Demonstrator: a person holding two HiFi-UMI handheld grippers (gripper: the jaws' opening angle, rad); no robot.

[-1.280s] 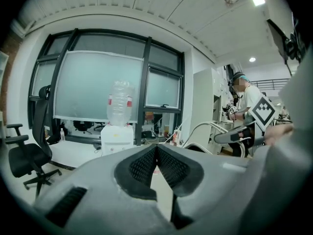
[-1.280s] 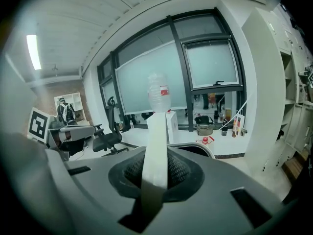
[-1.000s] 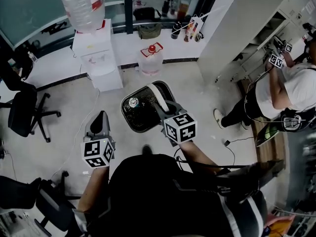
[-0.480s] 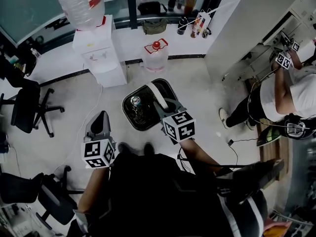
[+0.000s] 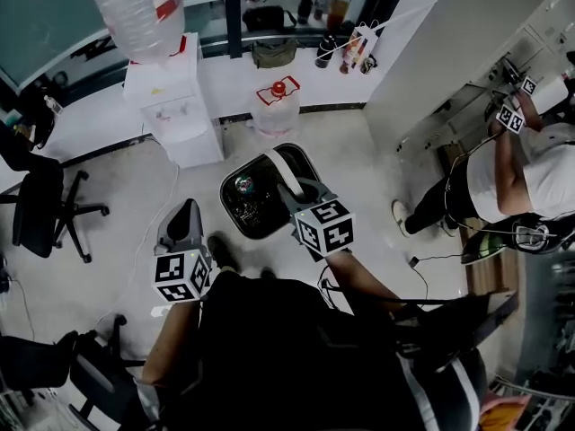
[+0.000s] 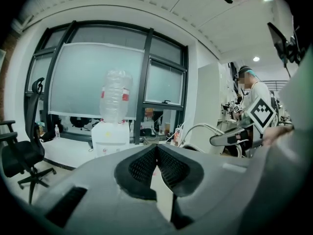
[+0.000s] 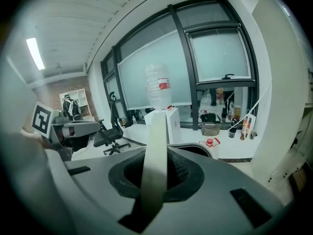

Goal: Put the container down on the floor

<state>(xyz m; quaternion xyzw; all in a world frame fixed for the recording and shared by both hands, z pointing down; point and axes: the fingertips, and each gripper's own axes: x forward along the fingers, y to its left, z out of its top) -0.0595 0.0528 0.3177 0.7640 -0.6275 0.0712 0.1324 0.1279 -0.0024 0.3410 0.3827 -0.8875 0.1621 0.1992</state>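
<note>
Our own dark-clothed body fills the near half of the head view and hides both arms above the forearms. Only the two grippers and their marker cubes stand clear of it.

The container (image 5: pixel 256 206) is just ahead of us, between the grippers and closer to the right one. From above we cannot tell whether its base touches the floor (image 5: pixel 117 214) or hangs apart from it. It is a dark tub with rounded corners and a glossy inside. Something small and shiny lies in its far left corner, too small to identify. Its handle (image 5: pixel 286 171) is a flat, pale band arching over the opening.

The right gripper (image 5: pixel 302 194) pinches that band. In the right gripper view the strip runs up between the ribbed black pads (image 7: pixel 181 173) and blocks part of the tub's rim behind it. The left gripper (image 5: pixel 184 215) is well clear of the tub, with its textured pads (image 6: pixel 144 164) pressed together on nothing.

Far off stands a white, boxy water dispenser (image 5: pixel 175 106). Its clear upturned bottle (image 5: pixel 139 12) is cut off by the top edge. A translucent water jug (image 5: pixel 277 106) with a red cap sits on the floor to its right. A black office chair (image 5: pixel 40 209) is partly cropped at the left. Another person (image 5: pixel 512 169) in a white top is cut off at the right edge.
</note>
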